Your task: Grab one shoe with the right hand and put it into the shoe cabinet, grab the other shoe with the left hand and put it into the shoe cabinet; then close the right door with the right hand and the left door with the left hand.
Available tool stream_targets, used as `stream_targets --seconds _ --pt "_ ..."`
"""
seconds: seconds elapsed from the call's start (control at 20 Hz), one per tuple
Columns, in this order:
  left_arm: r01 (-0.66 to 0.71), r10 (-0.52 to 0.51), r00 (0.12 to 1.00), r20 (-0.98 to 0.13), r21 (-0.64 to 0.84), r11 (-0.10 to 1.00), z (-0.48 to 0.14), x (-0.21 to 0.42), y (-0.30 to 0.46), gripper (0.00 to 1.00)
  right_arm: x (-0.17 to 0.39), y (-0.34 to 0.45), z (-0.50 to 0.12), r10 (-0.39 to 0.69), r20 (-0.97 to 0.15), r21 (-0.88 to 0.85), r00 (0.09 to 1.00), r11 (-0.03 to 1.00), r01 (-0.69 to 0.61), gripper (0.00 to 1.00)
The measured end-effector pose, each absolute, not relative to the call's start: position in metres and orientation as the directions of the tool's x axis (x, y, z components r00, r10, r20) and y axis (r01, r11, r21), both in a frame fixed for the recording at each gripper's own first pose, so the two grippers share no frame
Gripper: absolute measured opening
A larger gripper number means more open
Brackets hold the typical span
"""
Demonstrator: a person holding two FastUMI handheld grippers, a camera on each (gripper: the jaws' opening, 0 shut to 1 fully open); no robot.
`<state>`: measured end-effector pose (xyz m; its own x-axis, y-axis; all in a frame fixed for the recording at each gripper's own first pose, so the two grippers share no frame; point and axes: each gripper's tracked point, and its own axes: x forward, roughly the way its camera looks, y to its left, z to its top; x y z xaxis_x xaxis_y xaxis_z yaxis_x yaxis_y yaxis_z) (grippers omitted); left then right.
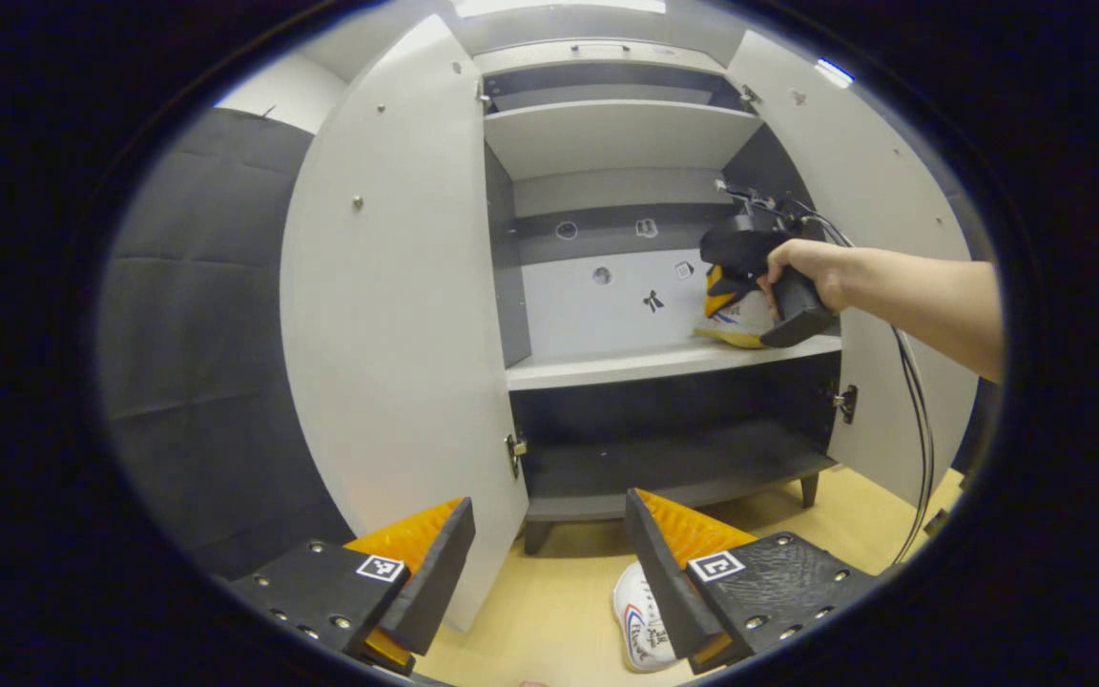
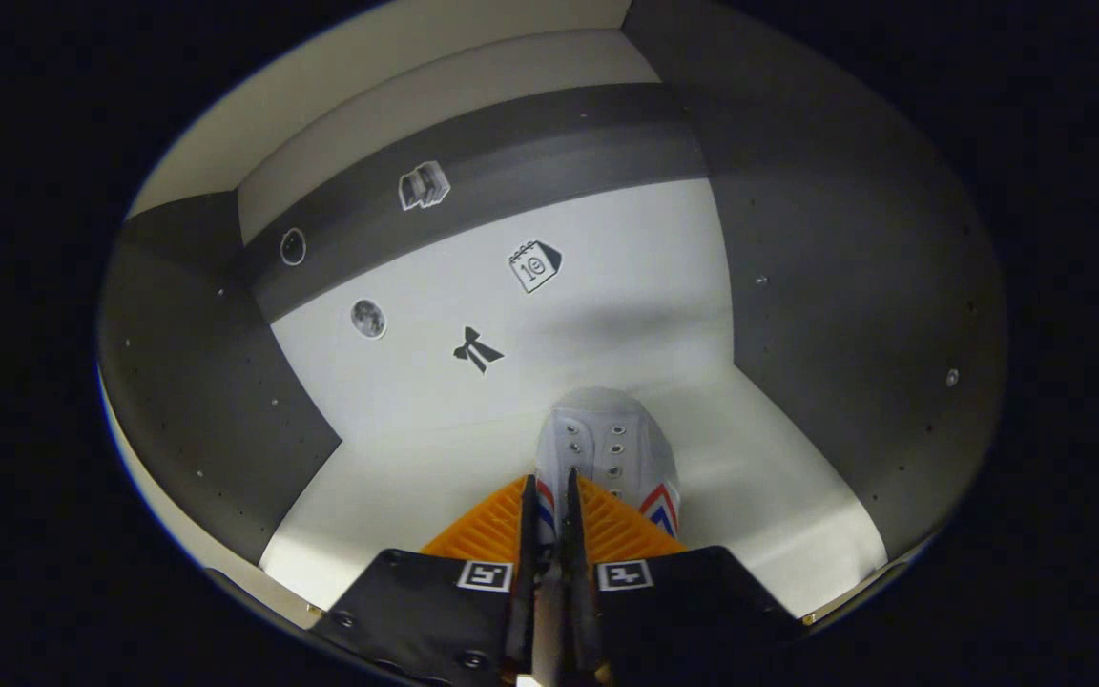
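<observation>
On the white shelf of the open shoe cabinet, the right gripper pinches the first shoe and must let go, while the left gripper, jaws spread wide, waits near the other shoe on the floor.

The left gripper is held level with its fingers spread wide apart. The right gripper is extended forward at arm's length in a hand, its fingers pinched nearly together.

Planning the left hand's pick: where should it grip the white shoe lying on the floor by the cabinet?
Grip the shoe on the floor by its collar rim, coming from above. The left gripper hangs open over it, and the right gripper pinches its own shoe that way.
</observation>
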<state>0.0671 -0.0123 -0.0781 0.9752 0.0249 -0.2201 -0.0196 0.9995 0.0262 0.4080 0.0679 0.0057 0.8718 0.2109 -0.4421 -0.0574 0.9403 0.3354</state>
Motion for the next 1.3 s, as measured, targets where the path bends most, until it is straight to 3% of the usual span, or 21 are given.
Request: stream_targets --seconds 0.1,0.2,0.3,0.65,1.05,1.1,1.2,1.3 --pt "-0.005 0.012 0.971 -0.239 0.03 1.0 -0.085 0.07 -0.014 0.91 0.404 0.071 0.013 0.208 -0.411 0.31 0.888 0.948 -0.079 0.33" --pt "0.008 -0.002 0.966 -0.257 0.021 1.0 -0.092 0.073 -0.015 0.91 0.394 0.071 0.019 0.197 -0.386 0.273 0.901 0.958 -0.092 0.73" --pt "0.02 -0.017 0.961 -0.275 0.009 1.0 -0.1 0.077 -0.016 0.9 0.382 0.066 0.026 0.175 -0.349 0.225 0.92 0.969 -0.099 0.99" --pt "0.076 -0.089 0.93 -0.358 -0.048 0.996 -0.141 0.092 -0.02 0.91 0.305 0.058 0.055 0.176 -0.204 0.136 0.963 0.979 -0.15 0.98" --pt "0.199 -0.214 0.841 -0.497 -0.083 0.976 -0.21 0.1 -0.045 0.92 0.216 0.04 0.047 0.161 -0.18 0.023 0.97 0.987 -0.16 0.98" --pt "0.211 -0.228 0.825 -0.517 -0.093 0.973 -0.221 0.1 -0.05 0.92 0.207 0.038 0.046 0.157 -0.179 0.012 0.971 0.988 -0.157 0.92" --pt "0.237 -0.256 0.792 -0.555 -0.107 0.966 -0.241 0.099 -0.06 0.92 0.189 0.035 0.042 0.153 -0.179 -0.001 0.972 0.988 -0.156 0.92" --pt "0.259 -0.286 0.754 -0.591 -0.132 0.957 -0.26 0.093 -0.068 0.92 0.17 0.032 0.036 0.152 -0.188 -0.025 0.97 0.987 -0.16 0.98"
